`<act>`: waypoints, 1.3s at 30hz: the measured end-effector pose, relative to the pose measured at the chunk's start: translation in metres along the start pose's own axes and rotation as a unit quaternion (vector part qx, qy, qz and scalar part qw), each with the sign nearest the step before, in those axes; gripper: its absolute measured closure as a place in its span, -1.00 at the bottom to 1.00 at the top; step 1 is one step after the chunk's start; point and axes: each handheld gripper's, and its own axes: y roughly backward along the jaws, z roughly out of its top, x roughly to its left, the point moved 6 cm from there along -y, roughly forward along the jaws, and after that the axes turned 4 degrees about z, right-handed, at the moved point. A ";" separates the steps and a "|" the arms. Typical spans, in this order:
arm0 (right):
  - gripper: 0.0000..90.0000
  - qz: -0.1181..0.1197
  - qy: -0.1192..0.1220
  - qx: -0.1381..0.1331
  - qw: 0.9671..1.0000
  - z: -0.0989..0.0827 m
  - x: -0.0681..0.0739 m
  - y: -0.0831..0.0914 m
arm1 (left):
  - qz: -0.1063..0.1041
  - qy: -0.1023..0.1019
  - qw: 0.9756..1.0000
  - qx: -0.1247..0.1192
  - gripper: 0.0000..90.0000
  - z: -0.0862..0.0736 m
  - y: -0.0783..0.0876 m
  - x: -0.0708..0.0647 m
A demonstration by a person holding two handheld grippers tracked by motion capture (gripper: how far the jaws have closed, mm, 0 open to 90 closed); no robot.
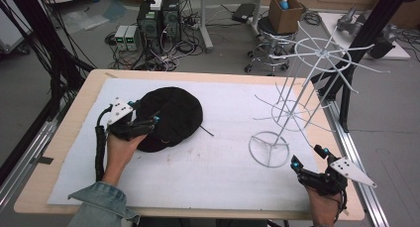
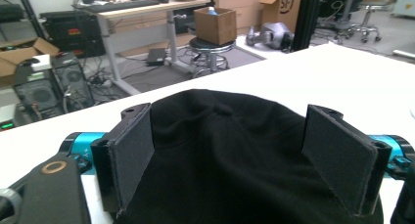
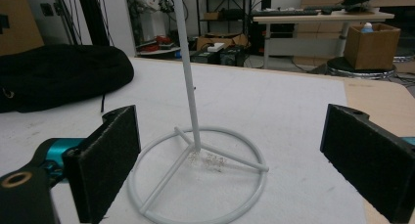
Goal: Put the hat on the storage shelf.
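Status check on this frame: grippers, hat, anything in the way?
Left gripper open, jaws straddling the hat. Right gripper open, facing the rack base. Hat flat on the table. Nothing in the way.

light: even, bright | shadows: faint | focus: slightly soft

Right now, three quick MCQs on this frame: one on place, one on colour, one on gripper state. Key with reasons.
1. Where does the black hat lie?
A. left part of the white mat
B. hung on the rack
C. on the floor

2. What colour is the wire rack?
A. red
B. white
C. black

3. How do the left gripper jaws stand?
A. shut on the rack pole
B. open, one on either side of the hat's edge
C. shut on nothing

Key: 1 A, the high view shows it on the mat. 2 B, ring base and pole are white. 3 B, the left gripper view shows the pads apart with fabric between.
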 end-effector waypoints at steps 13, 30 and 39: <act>-0.85 0.000 0.000 0.001 1.000 0.000 -0.002 0.001 | 0.013 -0.012 0.999 0.033 -0.53 0.013 -0.042 -0.007; -0.85 0.004 0.005 0.002 1.000 0.000 -0.001 0.000 | 0.032 -0.019 0.992 0.119 -0.42 -0.023 -0.066 -0.003; -0.85 0.004 0.002 0.002 1.000 0.000 -0.001 -0.001 | 0.027 -0.034 0.989 0.141 -0.15 -0.032 -0.070 -0.004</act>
